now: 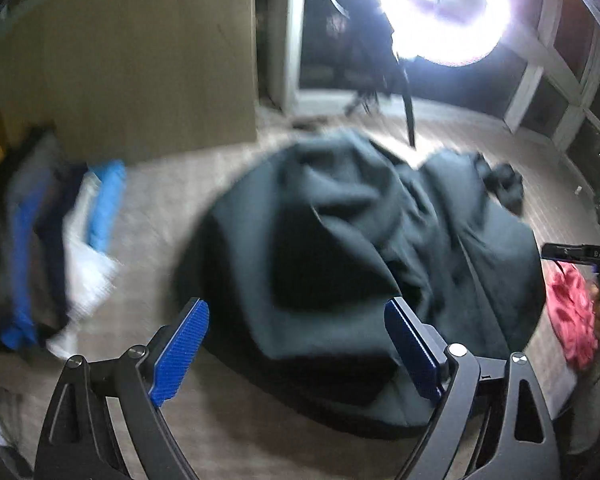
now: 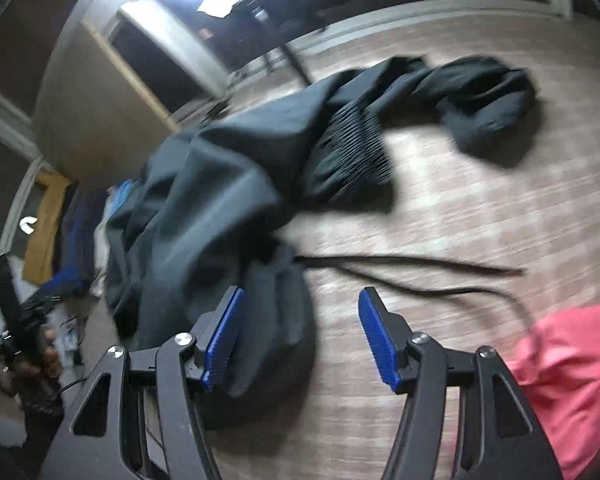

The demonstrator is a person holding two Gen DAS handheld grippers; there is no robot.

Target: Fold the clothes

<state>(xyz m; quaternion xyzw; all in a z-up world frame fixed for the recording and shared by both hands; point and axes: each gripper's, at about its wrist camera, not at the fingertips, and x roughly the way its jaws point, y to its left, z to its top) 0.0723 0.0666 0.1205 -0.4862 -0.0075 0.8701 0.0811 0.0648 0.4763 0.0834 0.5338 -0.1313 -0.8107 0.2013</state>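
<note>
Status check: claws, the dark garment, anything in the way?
Left claw open, empty. Right claw open, empty. Dark garment crumpled on floor, unfolded. Pink cloth by right claw, black strap trailing ahead of it.

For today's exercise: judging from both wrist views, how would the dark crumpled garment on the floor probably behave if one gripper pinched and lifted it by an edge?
The dark garment would probably drape limply, since it lies in soft folds and creases. Its long ties trail across the floor and would likely dangle. Spread wide, it may drag rather than lift clear.
</note>
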